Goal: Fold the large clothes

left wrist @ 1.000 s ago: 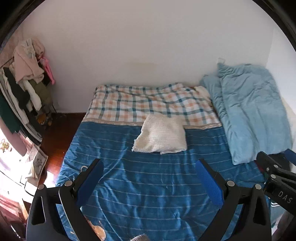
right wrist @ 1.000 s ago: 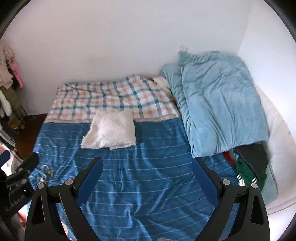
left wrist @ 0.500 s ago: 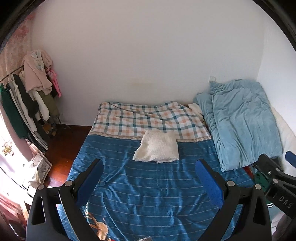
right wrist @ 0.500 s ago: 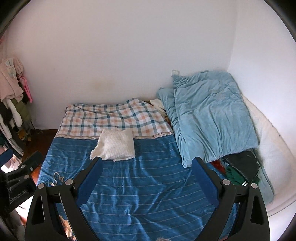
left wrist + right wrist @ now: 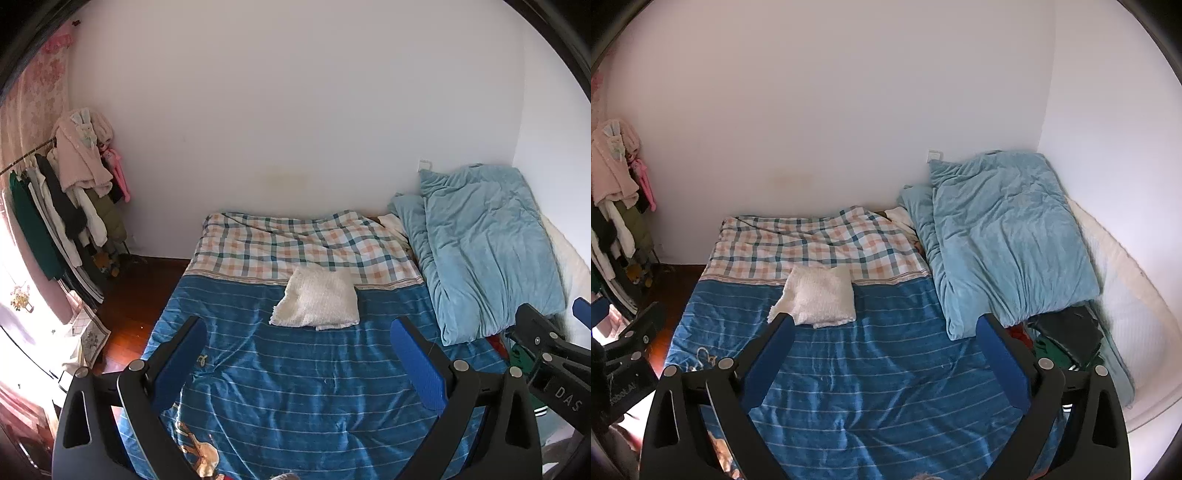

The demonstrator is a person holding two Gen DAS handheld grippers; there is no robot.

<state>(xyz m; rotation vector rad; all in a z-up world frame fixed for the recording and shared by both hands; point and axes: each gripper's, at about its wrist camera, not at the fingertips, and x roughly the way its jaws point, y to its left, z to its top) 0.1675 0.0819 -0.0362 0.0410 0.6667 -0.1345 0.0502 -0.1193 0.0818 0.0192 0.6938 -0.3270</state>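
Note:
A folded white fluffy garment (image 5: 317, 303) lies on the bed's blue striped cover (image 5: 303, 376), at the edge of the checked part; it also shows in the right wrist view (image 5: 818, 297). A pile of dark and green clothes (image 5: 1065, 341) lies at the bed's right side below the light-blue duvet. My left gripper (image 5: 295, 350) is open and empty, held well above the bed's near half. My right gripper (image 5: 884, 347) is open and empty, also above the bed. Each gripper shows at the edge of the other's view.
A folded light-blue duvet (image 5: 484, 247) lies along the right wall, with a white mattress or pad (image 5: 1126, 295) beside it. A checked blanket (image 5: 295, 243) covers the bed's far end. A clothes rack (image 5: 62, 206) stands at the left over a dark wooden floor (image 5: 129, 295).
Both grippers have drawn back and up from the bed, so the white garment and bed look smaller and more wall shows. Both stay open and empty.

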